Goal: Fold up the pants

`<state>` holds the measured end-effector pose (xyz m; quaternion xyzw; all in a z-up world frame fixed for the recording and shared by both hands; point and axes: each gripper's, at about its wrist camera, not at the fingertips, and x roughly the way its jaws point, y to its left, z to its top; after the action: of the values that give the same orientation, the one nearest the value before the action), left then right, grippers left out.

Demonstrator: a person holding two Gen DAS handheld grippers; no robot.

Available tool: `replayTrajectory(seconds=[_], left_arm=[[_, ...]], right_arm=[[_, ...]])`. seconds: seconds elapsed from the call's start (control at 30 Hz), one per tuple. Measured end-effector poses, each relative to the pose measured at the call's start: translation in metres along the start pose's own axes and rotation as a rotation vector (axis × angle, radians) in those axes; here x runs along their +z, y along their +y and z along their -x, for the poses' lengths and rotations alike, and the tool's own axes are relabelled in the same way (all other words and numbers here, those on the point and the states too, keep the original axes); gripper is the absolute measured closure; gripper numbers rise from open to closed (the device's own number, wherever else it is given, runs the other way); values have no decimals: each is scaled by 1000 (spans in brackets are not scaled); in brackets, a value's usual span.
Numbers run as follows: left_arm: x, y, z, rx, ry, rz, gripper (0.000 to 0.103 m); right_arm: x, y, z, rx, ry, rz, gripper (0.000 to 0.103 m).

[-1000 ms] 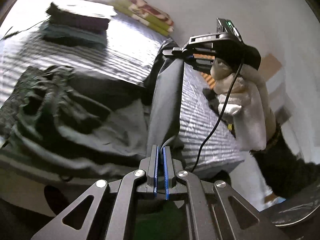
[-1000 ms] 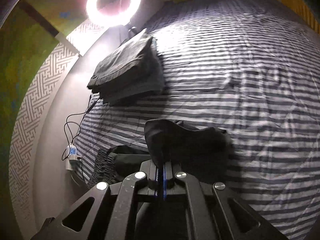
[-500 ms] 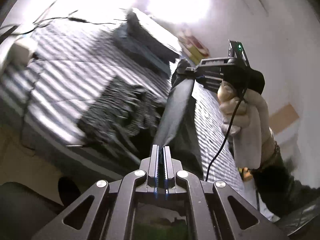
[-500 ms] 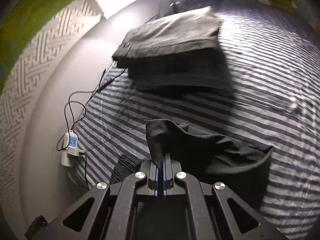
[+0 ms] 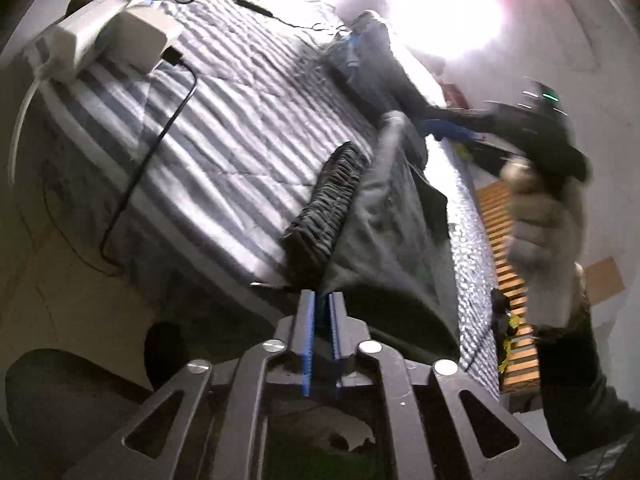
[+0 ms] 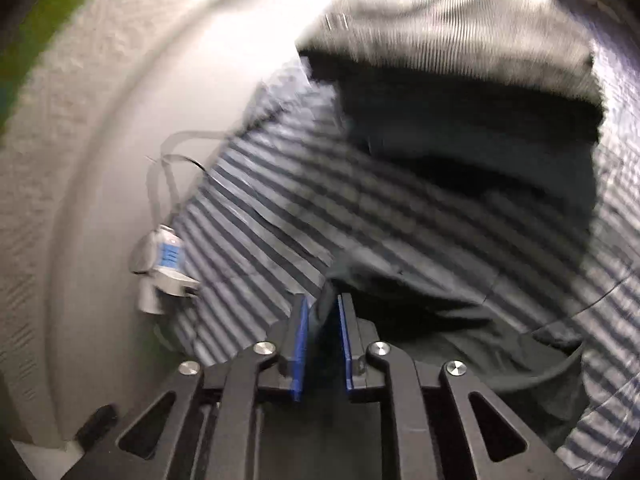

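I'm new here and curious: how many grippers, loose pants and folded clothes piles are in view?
Loose pants: 1
Pile of folded clothes: 1
Grippers: 2 (left gripper, right gripper; jaws have just been opening, cloth between them)
Total: 4

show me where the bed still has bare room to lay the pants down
Bare striped sheet lies between the white charger box with its black cable and the dark pants. A narrower strip runs between the pants and the folded stack. It is crowded around that stack and along the near edge, under the pants.
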<state>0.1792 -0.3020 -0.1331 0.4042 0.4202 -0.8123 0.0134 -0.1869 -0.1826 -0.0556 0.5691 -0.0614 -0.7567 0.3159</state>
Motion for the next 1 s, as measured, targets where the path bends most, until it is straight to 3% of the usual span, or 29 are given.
replayTrajectory(seconds=[0.07,0.17,0.27,0.4,0.5,0.63,0.7,0.8,1.0], left_arm=[[0,-6,5,28,-21,-24,77],[0,-24,19,60,-69,-87,76],[0,-49,29,61,-90,-144,76],[-6,-97,26,45,-72,-275,76],[-29,-135,2,27,40,-397,76],[-77,-186,-46,64,192,-612,76],[-105,-210,-65,93,242,-735,76],[-129,-233,-86,112,288,-837,76],[-155,-253,-122,249,313,-1003,76]], right_arm=[[-7,-7,36,34,-47,13,75],[-42,-27,95,53,-126,37,71],[-110,-55,134,11,-146,30,71],[-199,-82,136,-11,-104,-35,71],[-243,-106,123,14,-79,-125,71],[-253,-142,112,75,-83,-246,71],[-246,-152,102,66,-88,-266,71],[-233,-165,84,110,-64,-311,71],[-212,-183,54,198,-44,-388,71]])
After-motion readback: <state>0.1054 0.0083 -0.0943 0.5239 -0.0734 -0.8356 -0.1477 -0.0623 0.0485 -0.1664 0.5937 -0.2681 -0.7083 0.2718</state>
